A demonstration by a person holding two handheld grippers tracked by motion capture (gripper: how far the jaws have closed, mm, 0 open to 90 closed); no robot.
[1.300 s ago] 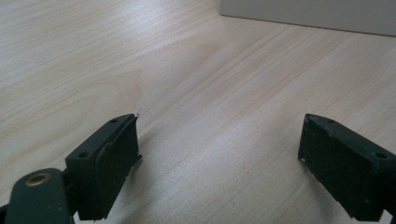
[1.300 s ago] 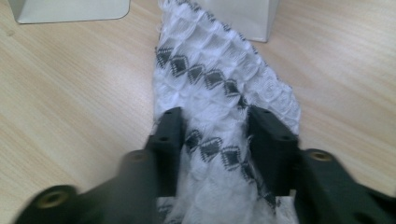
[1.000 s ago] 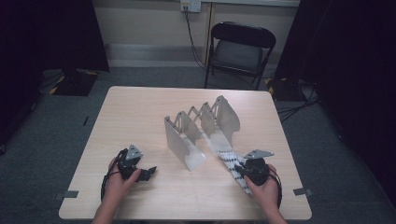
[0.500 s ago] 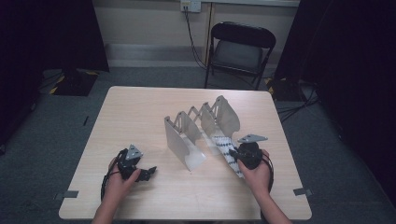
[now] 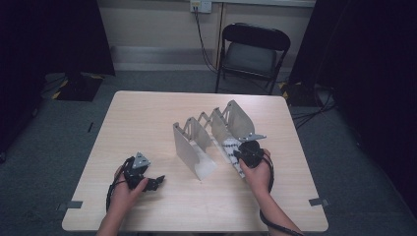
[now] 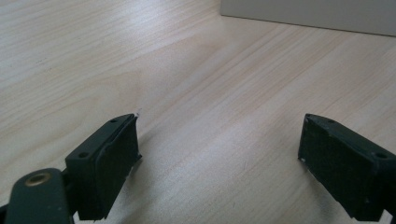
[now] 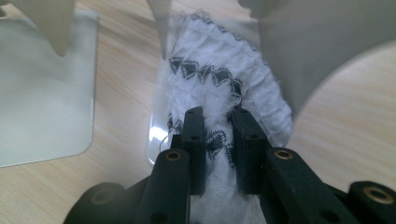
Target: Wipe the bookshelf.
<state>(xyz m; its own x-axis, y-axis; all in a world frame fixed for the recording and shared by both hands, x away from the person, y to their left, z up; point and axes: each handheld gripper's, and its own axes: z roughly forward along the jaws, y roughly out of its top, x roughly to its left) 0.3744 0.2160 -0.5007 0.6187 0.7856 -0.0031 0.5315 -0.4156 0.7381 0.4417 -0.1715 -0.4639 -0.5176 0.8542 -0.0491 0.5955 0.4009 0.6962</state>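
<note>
right gripper point(image 7: 219, 116) pinches soft white cloth point(image 7: 219, 79) | left gripper point(image 6: 219, 149) wide open over smooth wood table point(image 6: 210, 70) | grey metal rack point(image 5: 196, 147)

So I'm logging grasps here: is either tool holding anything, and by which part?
The right tool is shut on the white patterned cloth, pinching a fold near its closer end by the rack. The left tool is open, holding nothing.

Crinkly white cloth with black zigzag triangle trim point(image 7: 219, 98), bunched up and lying flat on a clear plastic strip, tucked right beside the grey metal folding rack point(image 5: 209, 135).
</note>
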